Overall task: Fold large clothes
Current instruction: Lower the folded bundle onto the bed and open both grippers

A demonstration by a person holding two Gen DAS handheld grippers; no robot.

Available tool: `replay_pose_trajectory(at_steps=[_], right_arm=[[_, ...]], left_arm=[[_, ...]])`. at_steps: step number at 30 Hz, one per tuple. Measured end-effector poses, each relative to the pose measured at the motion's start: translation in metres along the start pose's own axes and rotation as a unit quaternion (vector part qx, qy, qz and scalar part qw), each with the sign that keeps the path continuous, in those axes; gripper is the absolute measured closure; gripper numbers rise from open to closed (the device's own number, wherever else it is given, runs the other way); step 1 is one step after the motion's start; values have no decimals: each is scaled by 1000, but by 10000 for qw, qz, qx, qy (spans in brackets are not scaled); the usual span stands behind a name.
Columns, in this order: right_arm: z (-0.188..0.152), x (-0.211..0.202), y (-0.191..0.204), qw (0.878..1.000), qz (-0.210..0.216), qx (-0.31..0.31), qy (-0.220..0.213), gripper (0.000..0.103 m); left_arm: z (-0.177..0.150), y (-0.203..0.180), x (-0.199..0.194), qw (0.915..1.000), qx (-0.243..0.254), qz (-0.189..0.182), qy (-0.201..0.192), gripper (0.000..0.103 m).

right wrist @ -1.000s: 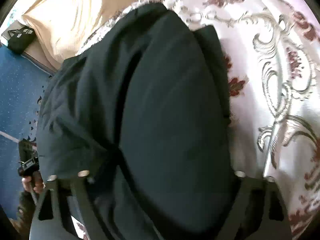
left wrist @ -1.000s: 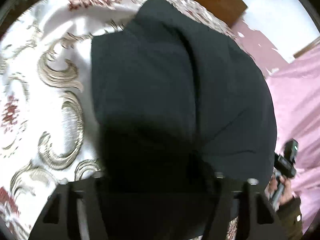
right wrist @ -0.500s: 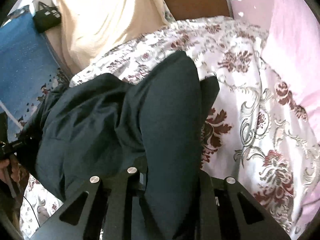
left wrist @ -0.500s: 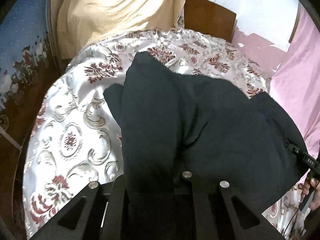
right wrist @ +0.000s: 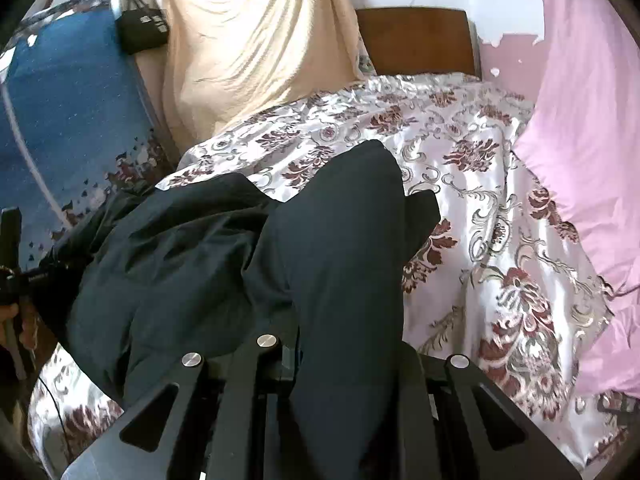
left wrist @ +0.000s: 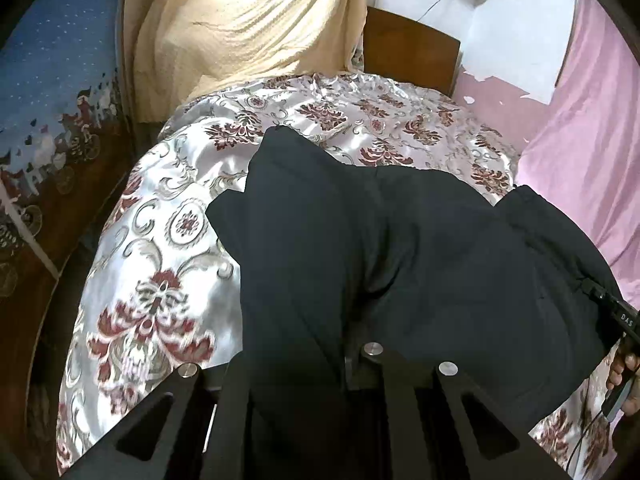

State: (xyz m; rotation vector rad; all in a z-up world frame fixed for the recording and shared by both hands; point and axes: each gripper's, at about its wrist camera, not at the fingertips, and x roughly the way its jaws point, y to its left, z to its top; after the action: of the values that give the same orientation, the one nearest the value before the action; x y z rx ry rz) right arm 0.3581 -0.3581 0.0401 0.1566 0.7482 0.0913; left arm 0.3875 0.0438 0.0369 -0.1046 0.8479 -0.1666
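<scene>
**Dark garment lifted over the bed**

A cream drape (left wrist: 248,28), wooden headboard (right wrist: 416,40) and pink sheet (right wrist: 580,120) ring the floral bedspread (left wrist: 160,280). Since a second ago both cameras have risen, revealing more bed. The left gripper (left wrist: 296,364) and right gripper (right wrist: 344,344) each pinch a fold of the dark garment (left wrist: 420,260), jaws clamped on it.

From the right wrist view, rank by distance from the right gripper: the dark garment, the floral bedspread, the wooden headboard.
1. dark garment, pinched in the right gripper.
2. floral bedspread, beneath and ahead, to the right.
3. wooden headboard, farthest, top centre.
</scene>
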Motion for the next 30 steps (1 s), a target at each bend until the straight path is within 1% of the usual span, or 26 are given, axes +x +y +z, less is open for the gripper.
replay_pose_trajectory(at_steps=[3, 6, 11, 15, 17, 19, 23, 24, 26, 27, 28, 29, 30], right_arm=[[-20, -19, 4, 10000, -25, -18, -77, 88], [-38, -28, 6, 9999, -86, -10, -90, 88], [-60, -23, 0, 9998, -164, 132, -30, 88], [-74, -18, -2, 9995, -234, 194, -53, 88], [-80, -15, -7, 9991, -237, 346, -54, 87], [-85, -12, -13, 9984, -219, 522, -22, 83], [-98, -1, -24, 9970, -189, 747, 84, 76], [-100, 2, -26, 9969, -198, 756, 123, 74], [-102, 5, -29, 9967, -199, 768, 175, 72], [-103, 7, -29, 9968, -216, 748, 204, 70], [-103, 8, -30, 9968, -238, 725, 224, 69], [-103, 10, -29, 9969, -268, 697, 248, 68], [-103, 11, -29, 9967, -319, 681, 292, 65]], left_arm=[[-20, -1, -9, 10000, 52, 13, -42, 90], [-38, -1, -8, 10000, 2, 29, -19, 90], [-57, 0, -2, 9999, -2, 134, -50, 90], [-67, 2, 8, 9997, -34, 255, 36, 90], [-72, 8, 14, 9994, -104, 293, 127, 87], [-78, 14, 17, 9993, -214, 241, 176, 85], [-86, 19, 25, 9989, -296, 254, 266, 77], [-87, 20, 27, 9987, -330, 271, 287, 76], [-88, 21, 29, 9981, -390, 339, 342, 69], [-88, 22, 30, 9976, -431, 389, 375, 68], [-88, 22, 31, 9972, -476, 417, 403, 62], [-88, 23, 32, 9964, -536, 473, 462, 52], [-88, 24, 33, 9954, -610, 511, 542, 45]])
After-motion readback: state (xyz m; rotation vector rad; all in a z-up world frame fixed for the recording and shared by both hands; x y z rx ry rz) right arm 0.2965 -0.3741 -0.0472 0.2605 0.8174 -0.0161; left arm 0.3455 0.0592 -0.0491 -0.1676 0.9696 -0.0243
